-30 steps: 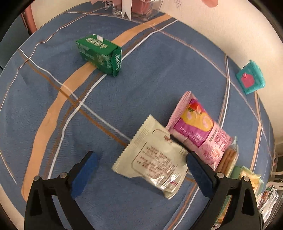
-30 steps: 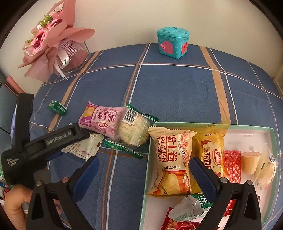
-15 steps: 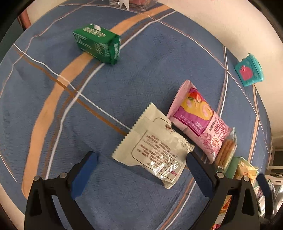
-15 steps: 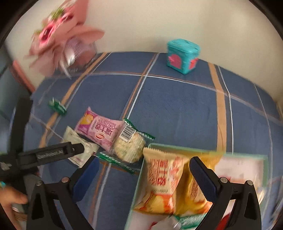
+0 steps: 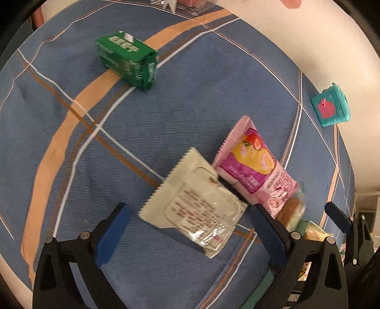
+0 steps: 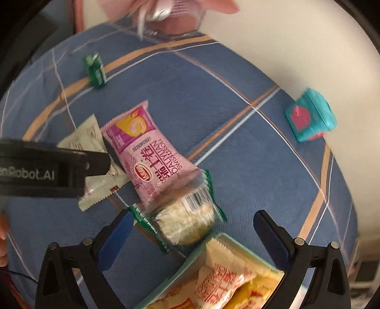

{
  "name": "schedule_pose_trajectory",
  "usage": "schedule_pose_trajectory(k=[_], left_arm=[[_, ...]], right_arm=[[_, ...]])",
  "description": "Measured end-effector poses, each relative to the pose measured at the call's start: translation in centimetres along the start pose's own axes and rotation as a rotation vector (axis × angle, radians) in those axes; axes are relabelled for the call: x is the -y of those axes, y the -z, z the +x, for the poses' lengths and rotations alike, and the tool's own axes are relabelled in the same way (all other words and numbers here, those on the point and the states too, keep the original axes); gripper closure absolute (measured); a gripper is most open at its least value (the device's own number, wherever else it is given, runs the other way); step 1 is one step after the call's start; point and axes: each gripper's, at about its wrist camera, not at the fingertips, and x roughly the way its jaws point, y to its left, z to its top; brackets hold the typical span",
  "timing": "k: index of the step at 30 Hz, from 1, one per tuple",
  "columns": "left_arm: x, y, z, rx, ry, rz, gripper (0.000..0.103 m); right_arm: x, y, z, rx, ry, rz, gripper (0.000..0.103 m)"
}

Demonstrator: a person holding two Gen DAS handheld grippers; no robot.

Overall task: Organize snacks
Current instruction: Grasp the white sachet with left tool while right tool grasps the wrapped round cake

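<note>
**Partly sorted: four snacks waiting outside the tray**

Right now I am lining up my left gripper (image 5: 187, 228) on the cream packet (image 5: 197, 204), which is lying flat on the blue plaid cloth (image 5: 166, 118) between my blue pads. They are standing wide, one on either side of it, and I am judging them to be clear of it and holding nothing. It is a thin, crinkly foil sachet with serrated ends and small red print, and it is looking slippery and easy to crush.

Touching its far edge, the pink Swiss roll packet (image 6: 147, 152) is lying slantwise, its lower end overlapping the clear rice cracker pack (image 6: 187, 216) with green borders. My right gripper (image 6: 190, 233) is hovering over that cracker pack, jaws also spread wide and empty.

Just beside the cracker, the pale green tray (image 6: 190, 259) is already holding several snacks: an orange-printed roll packet (image 6: 223, 278) and yellow wrappers are showing at its near corner, so I am judging the job well under way. Left outside are the cream packet, the pink one, the cracker pack, and the green box (image 5: 128, 64), which is sitting well apart, up the cloth on the orange stripe.

Farther out, a teal toy chest (image 6: 311, 116) is standing by the wall, and pink wrapping (image 6: 171, 9) is blurring at the top edge.
</note>
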Motion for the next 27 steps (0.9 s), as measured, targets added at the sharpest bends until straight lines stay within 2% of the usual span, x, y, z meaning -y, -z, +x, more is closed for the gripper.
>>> schedule_pose_trajectory(k=[3,6,8,10,17,18,19,21,24,27], left_arm=[[0.5,-0.1,0.4,0.007,-0.011,-0.002,0.003],[1.3,-0.5,1.1,0.017,-0.026,0.002,0.004],[1.5,-0.7,1.0,0.032,-0.046,0.009,0.010],[2.0,-0.7,1.0,0.038,-0.058,0.018,0.012],[3.9,0.1,1.7,0.041,-0.113,0.091,0.016],[3.9,0.1,1.8,0.041,-0.113,0.089,0.016],[3.8,0.1,1.7,0.042,-0.114,0.088,0.017],[3.1,0.1,1.3,0.046,-0.120,0.084,0.017],[2.5,0.0,1.2,0.049,-0.121,0.080,0.017],[1.5,-0.3,0.8,0.052,-0.111,0.055,0.017]], right_arm=[[0.1,-0.5,0.6,-0.013,-0.015,-0.006,0.010],[0.4,-0.6,1.0,-0.018,-0.037,-0.014,0.012],[0.4,-0.8,1.3,-0.031,-0.056,-0.024,0.015],[1.0,-1.2,1.9,-0.040,-0.063,-0.027,0.016],[0.9,-1.8,2.6,-0.045,-0.089,-0.007,0.025],[1.0,-1.9,2.6,-0.041,-0.087,-0.005,0.028],[1.0,-2.0,2.5,-0.037,-0.089,-0.005,0.036],[1.0,-2.3,2.2,-0.030,-0.089,-0.004,0.042],[0.7,-2.7,2.3,-0.044,-0.078,0.000,0.044],[-0.1,-3.3,2.4,-0.046,-0.123,0.022,0.044]])
